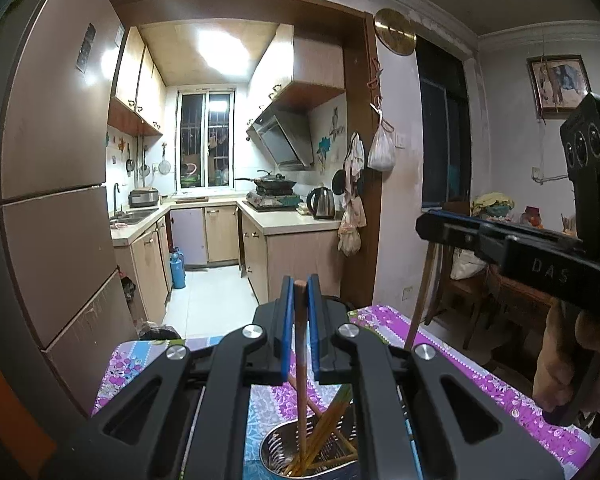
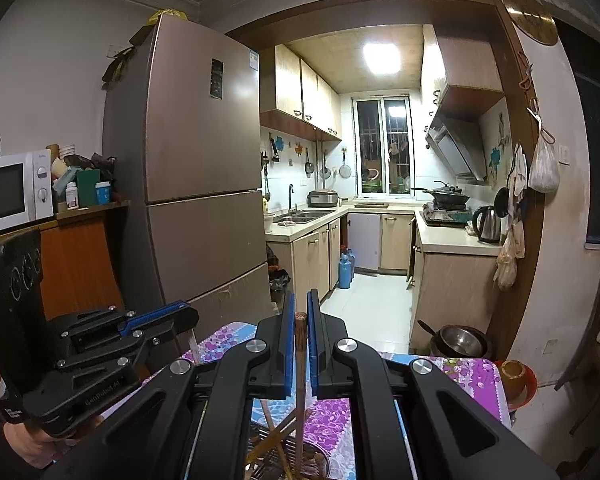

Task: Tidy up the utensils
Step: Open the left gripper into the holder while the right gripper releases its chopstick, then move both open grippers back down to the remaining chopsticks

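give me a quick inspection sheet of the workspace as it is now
surface: table under a purple and blue floral cloth
job's things: perforated metal utensil holder with several chopsticks inside; one chopstick in the left gripper, another chopstick in the right, both upright over the holder
clutter: metal pot and orange bowl past the table's far end
grippers: left gripper shut on its chopstick; right gripper shut on its chopstick
cables: nothing seen
surroundings: fridge, microwave, kitchen with kettle on the counter
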`<state>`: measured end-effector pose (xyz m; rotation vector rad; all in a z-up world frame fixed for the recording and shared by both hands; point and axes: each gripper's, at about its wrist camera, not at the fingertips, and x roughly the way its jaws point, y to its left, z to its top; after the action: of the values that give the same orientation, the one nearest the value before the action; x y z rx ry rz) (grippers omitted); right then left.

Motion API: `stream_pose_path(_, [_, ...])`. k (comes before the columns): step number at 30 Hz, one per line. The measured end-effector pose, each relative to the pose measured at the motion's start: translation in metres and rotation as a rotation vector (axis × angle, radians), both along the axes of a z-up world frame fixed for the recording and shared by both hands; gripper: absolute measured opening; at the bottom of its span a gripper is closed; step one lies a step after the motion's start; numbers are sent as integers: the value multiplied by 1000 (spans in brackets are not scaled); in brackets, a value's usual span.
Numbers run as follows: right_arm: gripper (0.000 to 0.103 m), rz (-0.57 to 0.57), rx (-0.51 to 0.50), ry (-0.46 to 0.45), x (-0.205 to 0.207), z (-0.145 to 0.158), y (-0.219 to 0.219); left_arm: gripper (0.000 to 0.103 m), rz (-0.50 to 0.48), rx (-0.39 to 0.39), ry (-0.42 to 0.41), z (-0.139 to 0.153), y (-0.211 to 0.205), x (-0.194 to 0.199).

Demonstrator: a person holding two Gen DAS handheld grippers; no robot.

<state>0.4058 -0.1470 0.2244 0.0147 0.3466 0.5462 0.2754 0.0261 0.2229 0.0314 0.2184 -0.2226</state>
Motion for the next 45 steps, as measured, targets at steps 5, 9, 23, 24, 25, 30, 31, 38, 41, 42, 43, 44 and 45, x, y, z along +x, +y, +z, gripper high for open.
stream_pose_path(5, [7, -8, 3, 3, 2, -3, -4, 6, 5, 0, 10, -2, 1, 2])
stream_pose_path(9, [8, -13, 9, -12, -3, 3, -6, 6, 9, -1, 9, -2, 1, 0])
stream_pose_path(23, [21, -7, 37, -85, -131, -3, -44, 44, 49, 26, -9, -30, 48, -111])
stream_pose_path(24, [21, -4, 30, -78, -147, -13, -44, 44, 62, 33, 14, -46, 57, -128])
stream_pose_path(25, [22, -1, 26, -71, -158, -21, -45, 46, 66, 38, 36, -58, 63, -139])
stream_pose_path(30, [23, 16, 19, 10, -223, -83, -37, 46, 95, 31, 189, -136, 97, -194])
stream_pose_path(31, [23, 17, 25, 33, -233, -96, -34, 46, 100, 25, 210, -147, 101, -202])
stream_pose_path(38, [23, 30, 47, 195, -303, -182, 5, 46, 26, 12, 304, -216, 96, -244])
stream_pose_path(41, [23, 29, 17, 233, -328, -209, 23, 46, 11, 12, 308, -232, 92, -251])
stream_pose_path(42, [23, 28, 17, 253, -336, -219, 29, 46, 6, 11, 308, -236, 91, -253])
stream_pose_path(43, [23, 30, 10, 271, -342, -228, 35, 46, -1, 13, 304, -238, 90, -253])
stream_pose_path(44, [23, 29, -2, 278, -347, -233, 41, 46, -2, 20, 298, -240, 89, -255])
stream_pose_path(45, [23, 28, -12, 287, -351, -240, 46, 46, -5, 30, 293, -242, 88, -255])
